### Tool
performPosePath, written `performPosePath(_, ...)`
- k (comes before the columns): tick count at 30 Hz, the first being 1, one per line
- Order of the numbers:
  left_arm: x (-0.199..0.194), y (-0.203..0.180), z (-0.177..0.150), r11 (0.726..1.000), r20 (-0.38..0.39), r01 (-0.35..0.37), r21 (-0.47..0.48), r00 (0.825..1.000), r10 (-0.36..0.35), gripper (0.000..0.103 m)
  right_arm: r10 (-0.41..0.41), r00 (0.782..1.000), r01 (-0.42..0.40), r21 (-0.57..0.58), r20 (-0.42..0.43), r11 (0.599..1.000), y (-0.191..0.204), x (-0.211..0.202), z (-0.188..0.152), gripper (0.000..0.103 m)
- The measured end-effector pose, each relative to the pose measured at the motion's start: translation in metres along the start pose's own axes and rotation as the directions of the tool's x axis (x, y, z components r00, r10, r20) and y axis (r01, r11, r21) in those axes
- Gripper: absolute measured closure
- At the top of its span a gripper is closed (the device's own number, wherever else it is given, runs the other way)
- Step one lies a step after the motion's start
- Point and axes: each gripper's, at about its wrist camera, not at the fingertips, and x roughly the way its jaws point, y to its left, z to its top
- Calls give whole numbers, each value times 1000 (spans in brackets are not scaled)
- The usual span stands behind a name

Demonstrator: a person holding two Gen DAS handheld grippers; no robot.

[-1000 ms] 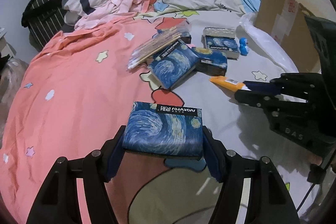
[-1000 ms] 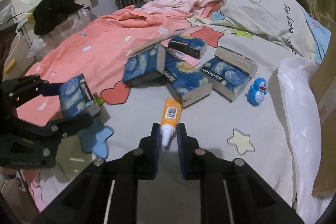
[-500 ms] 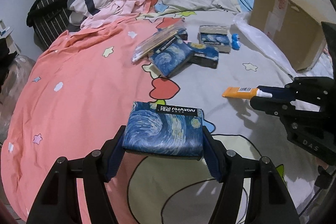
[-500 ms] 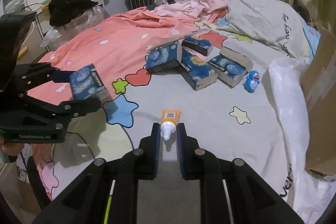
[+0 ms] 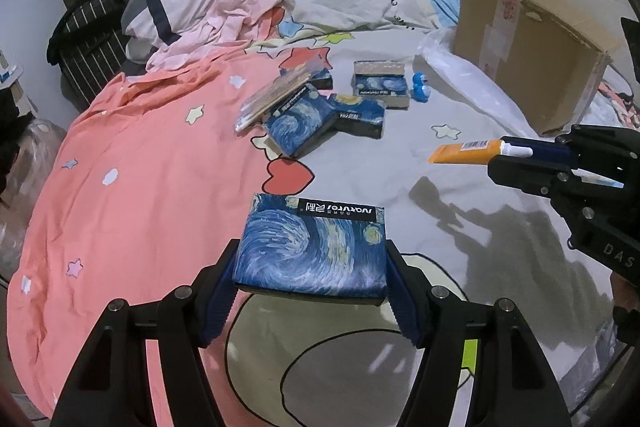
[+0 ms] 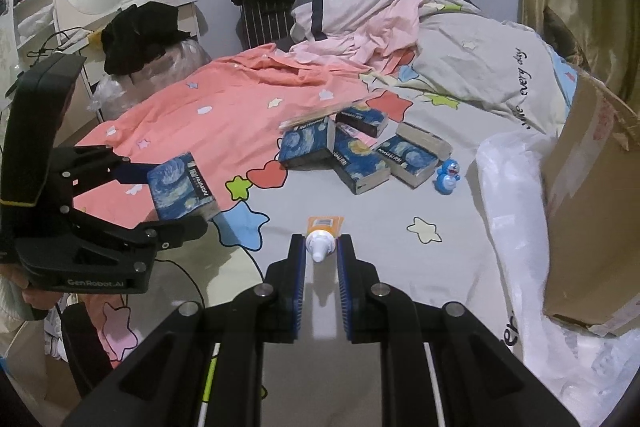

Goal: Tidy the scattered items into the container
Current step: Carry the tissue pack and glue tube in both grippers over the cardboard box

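- The left gripper (image 5: 310,273) sits at the bottom centre of the left wrist view, its two fingers spread wide and pressed against the short sides of a blue swirl-patterned box (image 5: 312,243), which it holds clear of the bed.
- In the right wrist view that same box (image 6: 182,187) shows at the left middle of the frame, clamped between the left gripper's black fingers (image 6: 168,229).
- The right gripper (image 6: 319,253) fills the bottom centre of the right wrist view, its fingers nearly closed on the white cap end of an orange tube (image 6: 322,233) (the tube points away from the camera).
- In the left wrist view the tube (image 5: 466,152) sticks out leftward from the right gripper (image 5: 520,157) at the right middle of the frame, above the grey sheet.
- A cardboard box (image 5: 532,43) stands open at the upper right of the left wrist view, on the bed (image 5: 140,167); it appears again at the right edge of the right wrist view (image 6: 584,211).
- A white plastic bag (image 5: 472,79) lies just beside the cardboard box, to its left.
- Near the centre of the left wrist view lie more blue boxes (image 5: 304,125) in a loose cluster, with a bundle of sticks (image 5: 272,93) resting across the upper left one.
- A small blue toy (image 5: 421,87) stands just right of the cluster.
- Crumpled bedding (image 5: 224,7) is heaped at the upper middle of the frame.
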Motion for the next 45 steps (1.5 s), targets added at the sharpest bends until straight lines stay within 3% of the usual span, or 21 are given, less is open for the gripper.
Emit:
performPosePath(24, -13, -58, 25, 996, 34, 54, 74, 998, -56, 35, -96, 995, 95, 19, 39, 995, -35, -55, -12, 88)
performPosePath(45, -30, -113, 73, 982, 100, 124, 141, 985, -139, 35, -186, 977, 186, 12, 106, 983, -60, -109, 0, 88)
